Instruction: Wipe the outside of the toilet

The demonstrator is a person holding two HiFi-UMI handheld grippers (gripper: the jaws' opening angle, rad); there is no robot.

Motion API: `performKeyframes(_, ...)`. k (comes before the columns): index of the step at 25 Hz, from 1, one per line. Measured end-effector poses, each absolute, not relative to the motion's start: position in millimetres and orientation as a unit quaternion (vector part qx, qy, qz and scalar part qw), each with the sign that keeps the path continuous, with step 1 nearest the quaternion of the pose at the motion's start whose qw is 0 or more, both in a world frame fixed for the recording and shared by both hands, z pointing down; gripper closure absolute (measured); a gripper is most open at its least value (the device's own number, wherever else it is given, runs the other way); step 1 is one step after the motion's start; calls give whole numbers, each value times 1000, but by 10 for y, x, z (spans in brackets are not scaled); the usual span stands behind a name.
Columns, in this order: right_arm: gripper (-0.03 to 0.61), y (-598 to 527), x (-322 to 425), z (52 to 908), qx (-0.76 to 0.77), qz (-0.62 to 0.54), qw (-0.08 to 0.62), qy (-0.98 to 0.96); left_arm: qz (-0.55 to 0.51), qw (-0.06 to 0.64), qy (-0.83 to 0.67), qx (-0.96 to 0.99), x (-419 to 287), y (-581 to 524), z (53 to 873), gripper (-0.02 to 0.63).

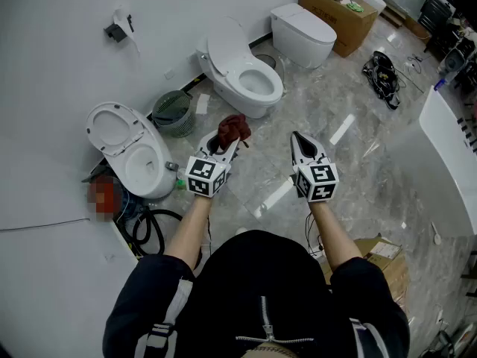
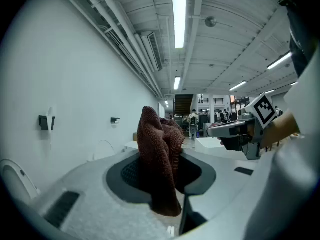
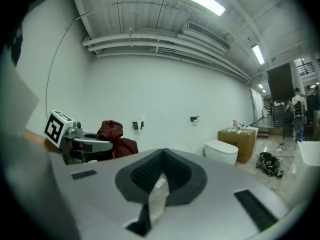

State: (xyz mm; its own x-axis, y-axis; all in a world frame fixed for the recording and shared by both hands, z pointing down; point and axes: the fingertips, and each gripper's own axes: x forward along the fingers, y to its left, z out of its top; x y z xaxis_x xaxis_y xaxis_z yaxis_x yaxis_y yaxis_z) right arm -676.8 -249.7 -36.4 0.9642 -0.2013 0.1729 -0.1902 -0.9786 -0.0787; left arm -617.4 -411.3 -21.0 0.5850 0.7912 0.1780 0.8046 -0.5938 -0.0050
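Ahead of the left gripper [image 1: 220, 142], clamped on a red cloth [image 1: 233, 127], stands the toilet [image 1: 252, 104], farther from the right gripper [image 1: 297, 137], closed and empty.

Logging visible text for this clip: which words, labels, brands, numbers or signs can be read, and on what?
No text is readable in any view.
On the far cardboard box: faint print, too small to read.
On the near cardboard box: a white label, too small to read.
On the cubes of the left gripper and right gripper: black-and-white square patterns, no letters.
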Motion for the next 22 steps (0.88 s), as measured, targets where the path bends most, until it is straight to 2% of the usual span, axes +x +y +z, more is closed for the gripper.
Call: performKeyframes(22, 575, -2856, -6530, -175, -992, -95, 45, 67, -92, 35, -470, -877, -5846, -4406, 49, 482)
